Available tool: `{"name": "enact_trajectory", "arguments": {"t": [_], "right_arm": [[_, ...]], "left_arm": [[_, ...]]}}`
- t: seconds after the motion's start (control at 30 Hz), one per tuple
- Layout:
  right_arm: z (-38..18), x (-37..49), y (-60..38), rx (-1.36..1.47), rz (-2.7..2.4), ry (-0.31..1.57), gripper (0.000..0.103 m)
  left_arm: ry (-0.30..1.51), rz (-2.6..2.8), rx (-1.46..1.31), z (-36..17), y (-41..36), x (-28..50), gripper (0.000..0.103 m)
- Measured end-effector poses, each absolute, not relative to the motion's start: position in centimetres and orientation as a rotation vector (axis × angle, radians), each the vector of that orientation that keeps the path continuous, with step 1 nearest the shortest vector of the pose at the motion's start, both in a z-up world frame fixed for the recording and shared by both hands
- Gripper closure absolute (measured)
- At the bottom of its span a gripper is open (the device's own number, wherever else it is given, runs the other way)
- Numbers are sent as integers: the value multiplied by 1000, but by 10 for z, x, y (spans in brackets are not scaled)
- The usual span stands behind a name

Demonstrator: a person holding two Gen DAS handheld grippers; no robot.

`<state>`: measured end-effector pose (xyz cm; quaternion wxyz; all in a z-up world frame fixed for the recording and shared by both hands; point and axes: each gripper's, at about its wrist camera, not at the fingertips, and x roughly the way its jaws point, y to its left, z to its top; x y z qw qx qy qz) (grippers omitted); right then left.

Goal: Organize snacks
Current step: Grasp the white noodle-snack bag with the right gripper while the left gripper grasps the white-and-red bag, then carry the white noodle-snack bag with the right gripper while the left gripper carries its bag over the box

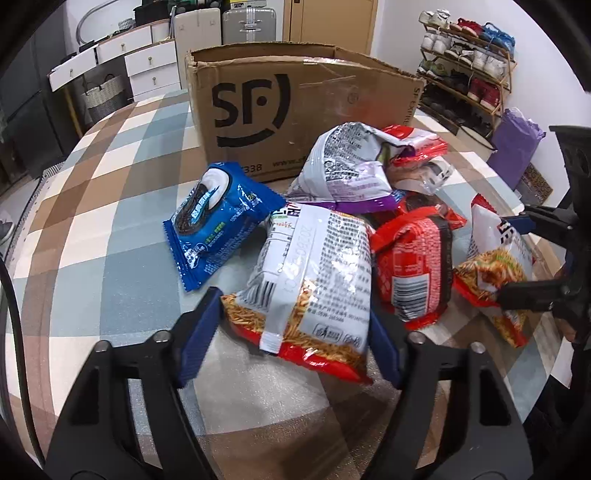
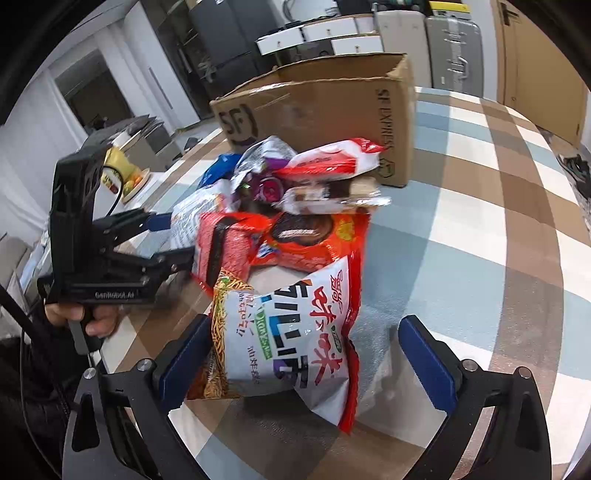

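Observation:
A heap of snack packs lies on the plaid table in front of an open cardboard box (image 1: 295, 103) (image 2: 325, 103). My left gripper (image 1: 291, 325) (image 2: 173, 240) has both blue pads against the sides of a white-and-red noodle snack bag (image 1: 314, 280), shut on it. My right gripper (image 2: 306, 358) (image 1: 513, 258) is open around a second noodle snack bag (image 2: 291, 332) (image 1: 495, 266). That bag touches the left pad (image 2: 184, 354), while the right pad stands clear of it. A blue cookie pack (image 1: 218, 221), a red pack (image 1: 413, 258) and a white-purple bag (image 1: 343, 166) lie in the heap.
The plaid tablecloth (image 1: 110, 192) (image 2: 498, 221) stretches to both sides of the heap. Behind the table are white drawers (image 1: 140, 55), a suitcase (image 1: 247, 22), a shoe rack (image 1: 469, 62) and a purple bag (image 1: 517, 144). A hand (image 2: 85, 317) holds the left gripper's handle.

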<state>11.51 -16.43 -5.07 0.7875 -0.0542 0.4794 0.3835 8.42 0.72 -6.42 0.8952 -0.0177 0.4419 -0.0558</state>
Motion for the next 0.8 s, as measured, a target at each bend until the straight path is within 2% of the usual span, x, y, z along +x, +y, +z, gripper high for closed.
{"name": "enact_trajectory", "arguments": {"t": [0.1,0.27,0.33,0.43,0.8], "right_arm": [[-51,114,-164,-115,836,1035,8],[-49,112,-165,-101,873,1042,18],[-48,111,-165,-88,898,1042,31],[-45,108,-166,-90,902,1025,40],[-29,107,-175,-67,889,942,43]], "left_arm": [[909,-148,-57,-64,10,83,46],[889,-168,-60,-60,10,79,48],[880,-176,-65,-57,9,75,49],[865,-184,-88,-52,13,73,49],[803,-188,-112,-30,16,62,49]]}}
